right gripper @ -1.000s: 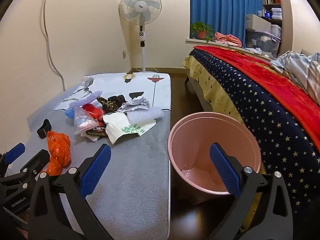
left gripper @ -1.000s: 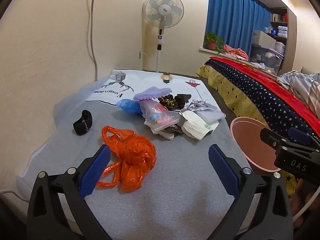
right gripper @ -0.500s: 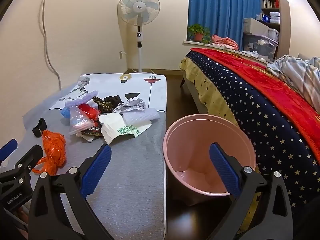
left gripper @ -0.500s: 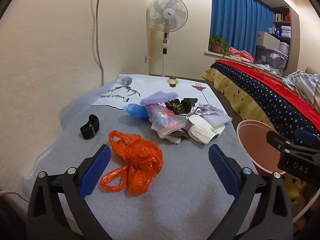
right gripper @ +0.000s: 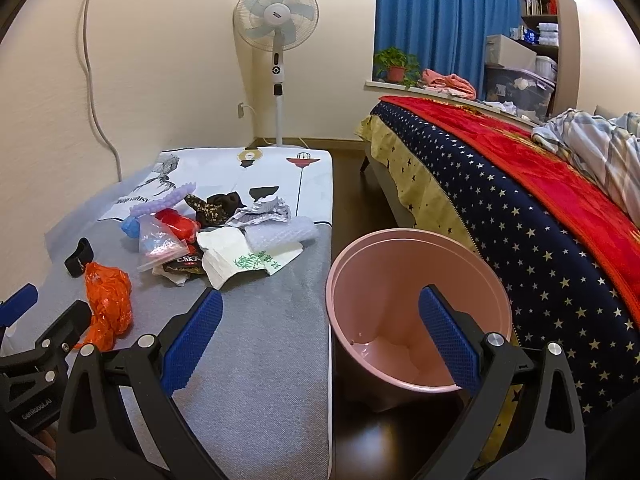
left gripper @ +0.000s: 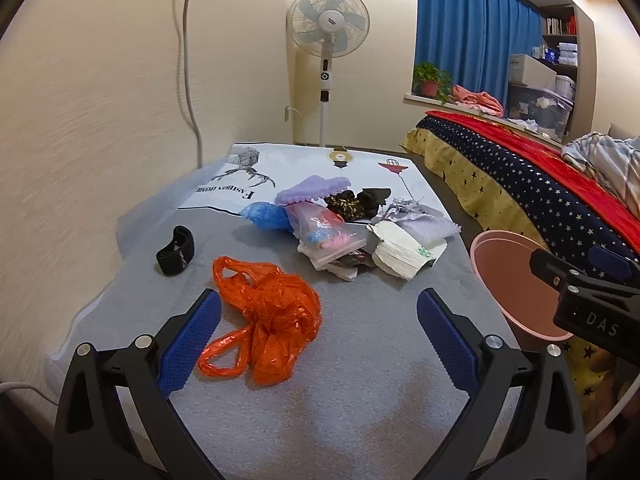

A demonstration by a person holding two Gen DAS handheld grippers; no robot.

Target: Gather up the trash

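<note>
Grippers both gape wide and hold nothing. Left gripper (left gripper: 318, 336) hangs at the bottom of its frame over a grey mat (left gripper: 360, 400), the orange bag (left gripper: 266, 316) lying crumpled just ahead between its pads. Beyond, at mid-frame, sits a trash pile (left gripper: 344, 228), with a black band (left gripper: 176, 250) apart to the left. Right gripper (right gripper: 320, 338) straddles the mat's edge and the pink bin (right gripper: 416, 312) at lower centre-right, beside the bed (right gripper: 540, 216).

Both wrist cams look fwd, low over the surface (left gripper: 360, 420); left nearer the wall, both share the trash pile (left gripper: 344, 228) & pink bin (right gripper: 416, 312).
</note>
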